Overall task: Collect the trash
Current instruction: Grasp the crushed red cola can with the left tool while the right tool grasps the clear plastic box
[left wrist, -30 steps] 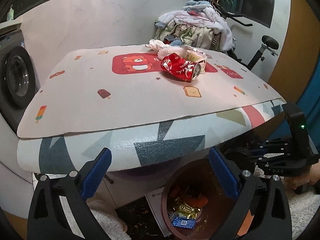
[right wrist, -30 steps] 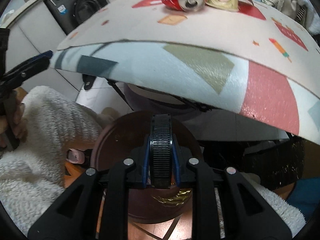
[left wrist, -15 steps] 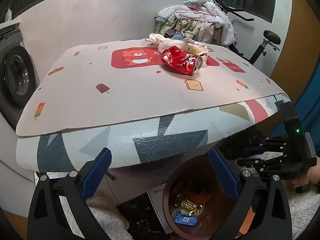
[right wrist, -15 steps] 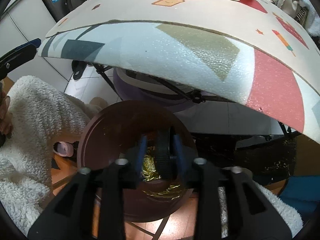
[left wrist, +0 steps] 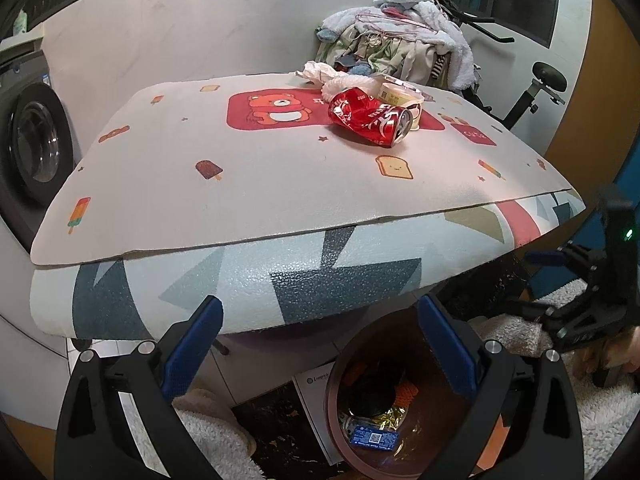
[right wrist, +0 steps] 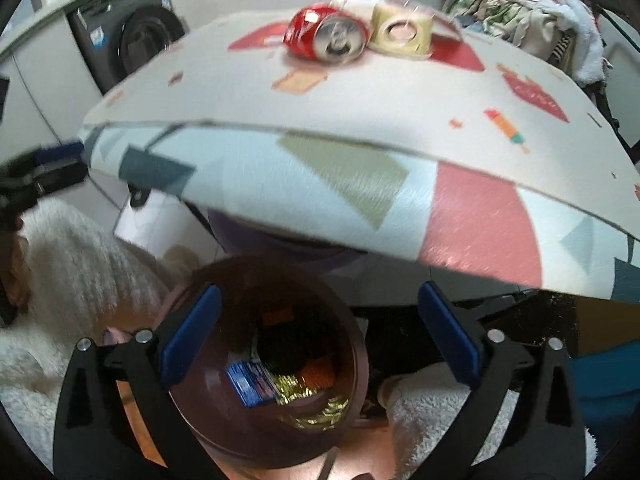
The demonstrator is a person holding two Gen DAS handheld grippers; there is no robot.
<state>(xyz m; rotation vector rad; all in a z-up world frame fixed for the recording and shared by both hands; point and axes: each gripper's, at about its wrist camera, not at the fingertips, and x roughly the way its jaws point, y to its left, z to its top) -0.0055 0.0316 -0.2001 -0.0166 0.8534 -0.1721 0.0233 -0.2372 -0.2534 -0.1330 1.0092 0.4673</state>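
Observation:
A crushed red can (left wrist: 370, 117) lies on the patterned table mat (left wrist: 248, 176), with a cream tape roll (left wrist: 400, 96) and crumpled white tissue (left wrist: 320, 73) behind it. The can (right wrist: 326, 36) and tape roll (right wrist: 402, 32) also show in the right wrist view. A brown bin (left wrist: 334, 412) stands on the floor under the table's front edge, holding a black round thing, gold foil and a blue packet (right wrist: 250, 384). My left gripper (left wrist: 320, 344) is open and empty above the bin. My right gripper (right wrist: 318, 332) is open and empty over the bin (right wrist: 200, 424).
A washing machine (left wrist: 32, 140) stands at the left. A pile of clothes (left wrist: 400, 40) and an exercise bike (left wrist: 536, 88) are behind the table. White fluffy fabric (right wrist: 80, 264) lies beside the bin. The right gripper's body shows at the right of the left wrist view (left wrist: 592, 292).
My right gripper was shut on a black round thing; it has opened and the thing now lies in the bin. The right gripper has tilted up. The left gripper rose slightly.

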